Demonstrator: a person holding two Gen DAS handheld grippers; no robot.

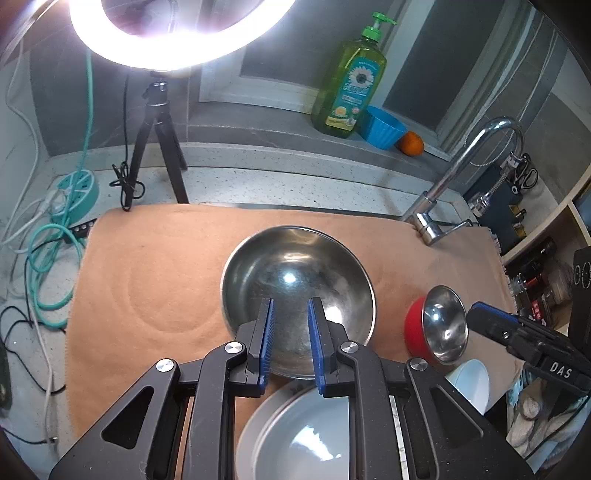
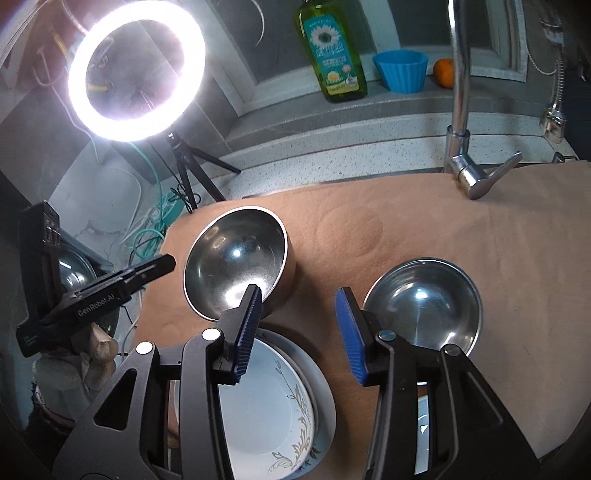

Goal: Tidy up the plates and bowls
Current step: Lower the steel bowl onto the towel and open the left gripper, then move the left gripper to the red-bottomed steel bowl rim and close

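left fingers [image 1: 290, 317]: sitting nearly pressed together, a narrow gap showing, nothing pinched; hovering over the near rim of the large stainless steel bowl [image 1: 295, 295].
right fingers [image 2: 301, 308]: standing partly spread, nothing between them; no earlier frame, so only the current state is being reported.
large steel bowl: resting upright on the tan cloth mat [image 1: 155, 258] covering the bench, empty.
small steel bowl with red outside [image 1: 441, 323]: lying just right of the large one; left view is showing it tilted, right view is showing its mouth facing up, so the tilt is unclear. Apart from the large bowl.
plates: white plate with leaf print [image 2: 266, 402] sitting inside a wider grey plate [image 2: 325, 398], both touching or just beside the large bowl's near side, under the fingers.
white dish [image 1: 471, 384]: partly hidden behind the right tool, at the mat's right edge.
background: ring light on tripod [image 1: 162, 33], green soap bottle [image 1: 349, 81], chrome faucet [image 1: 454, 173], all well apart from the work.
step, my read: between grasps; plates are looking stacked, bowls not yet nested.
next move, my guess: right fingers are needing to drop onto the small bowl's rim, pinch it, and carry it into the large bowl. Thin, slick steel rim; slipping is the risk.
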